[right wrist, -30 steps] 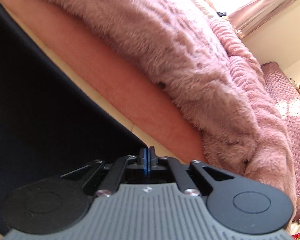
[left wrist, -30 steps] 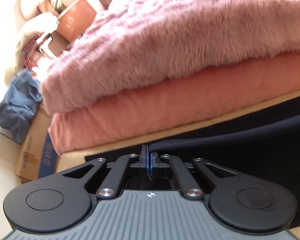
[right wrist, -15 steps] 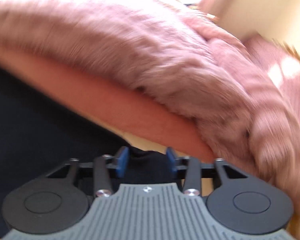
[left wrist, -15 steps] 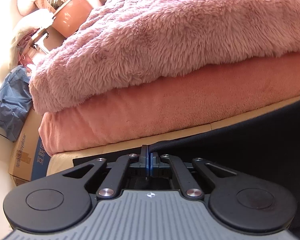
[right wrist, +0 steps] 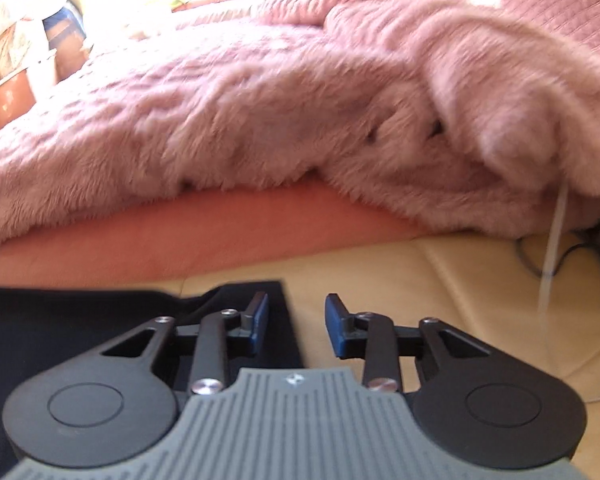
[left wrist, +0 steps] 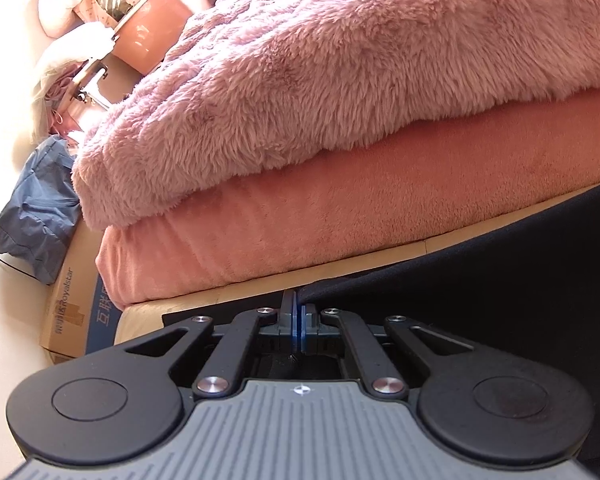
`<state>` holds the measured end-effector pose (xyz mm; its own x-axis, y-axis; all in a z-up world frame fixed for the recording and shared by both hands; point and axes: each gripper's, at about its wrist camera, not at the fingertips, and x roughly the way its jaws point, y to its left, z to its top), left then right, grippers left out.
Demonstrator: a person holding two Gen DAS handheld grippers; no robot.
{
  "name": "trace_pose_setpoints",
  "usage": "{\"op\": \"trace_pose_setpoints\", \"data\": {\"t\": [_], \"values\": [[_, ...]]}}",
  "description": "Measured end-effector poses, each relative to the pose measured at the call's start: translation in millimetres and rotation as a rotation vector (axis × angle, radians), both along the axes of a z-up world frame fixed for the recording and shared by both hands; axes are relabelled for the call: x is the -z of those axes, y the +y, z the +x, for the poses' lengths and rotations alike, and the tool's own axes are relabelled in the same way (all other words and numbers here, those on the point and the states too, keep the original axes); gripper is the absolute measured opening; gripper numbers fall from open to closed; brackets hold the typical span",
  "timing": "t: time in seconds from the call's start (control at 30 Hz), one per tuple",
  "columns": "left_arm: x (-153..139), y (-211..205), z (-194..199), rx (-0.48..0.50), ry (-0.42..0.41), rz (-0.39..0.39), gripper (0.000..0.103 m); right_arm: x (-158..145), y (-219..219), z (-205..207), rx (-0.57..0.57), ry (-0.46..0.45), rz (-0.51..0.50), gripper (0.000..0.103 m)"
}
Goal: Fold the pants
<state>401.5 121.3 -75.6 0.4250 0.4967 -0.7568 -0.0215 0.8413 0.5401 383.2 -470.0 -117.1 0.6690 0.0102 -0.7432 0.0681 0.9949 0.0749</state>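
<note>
The black pants [left wrist: 480, 300] are lying flat on the cream leather surface [right wrist: 440, 280] in front of the bed, spreading rightward from the left gripper [left wrist: 296, 316] and leftward from the right gripper [right wrist: 296, 320], so the cloth is running across between the two hands. In the right wrist view the pants [right wrist: 80, 320] are ending in a squared corner directly under that gripper's left finger [right wrist: 258, 316], while its right finger [right wrist: 336, 320] is hanging over bare cream leather. The left gripper's jaws are pressed together on the pants' raised edge, and a fold of dark fabric is lifting from the pinch. The right gripper's jaws are standing wide apart, holding nothing.

Beyond the pants, an orange blanket [left wrist: 340, 208] and a shaggy pink blanket [left wrist: 340, 80] are stacking up on the bed, with a cardboard box [left wrist: 68, 312] at far left.

A second ago the right gripper was clamped shut on the cloth; it has since let go, parted its jaws and swung to face the bed squarely. The left gripper is keeping its pinch unchanged. Judging by this, the left hand is the one placed to carry the fold.
</note>
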Motion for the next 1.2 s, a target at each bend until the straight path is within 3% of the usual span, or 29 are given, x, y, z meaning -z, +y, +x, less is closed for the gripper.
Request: {"op": "trace_pose_setpoints", "data": {"t": [0.07,0.3,0.43,0.5,0.57,0.73,0.87,1.03,1.2], "values": [[1,-2,1,-0.006,0.008,0.011,0.001,3,8,-3,-0.019,-0.027,-0.042,0.028],[3,-6,3,-0.019,0.018,0.031,0.001,-12,-2,3,-0.071,-0.079,-0.025,0.028],[1,-5,1,-0.030,0.012,0.016,0.001,-5,-8,22,-0.083,0.001,0.046,0.027],[-4,-2,-2,-0.026,0.008,-0.002,0.001,-4,-8,21,-0.071,-0.001,0.061,0.019],[-15,1,-8,-0.031,-0.014,-0.021,0.001,-8,-4,14,-0.039,-0.031,0.009,0.000],[-35,19,-15,-0.068,-0.047,-0.074,0.001,-25,7,-4,-0.053,-0.121,-0.065,0.000],[-22,30,-3,-0.107,-0.023,-0.102,0.001,-16,11,8,-0.038,-0.088,-0.095,0.000],[-3,21,3,-0.048,0.013,-0.055,0.001,-1,17,18,-0.037,-0.041,-0.138,0.000],[-3,27,-2,-0.028,-0.002,-0.087,0.023,-11,16,9,0.003,-0.048,-0.147,0.000]]}}
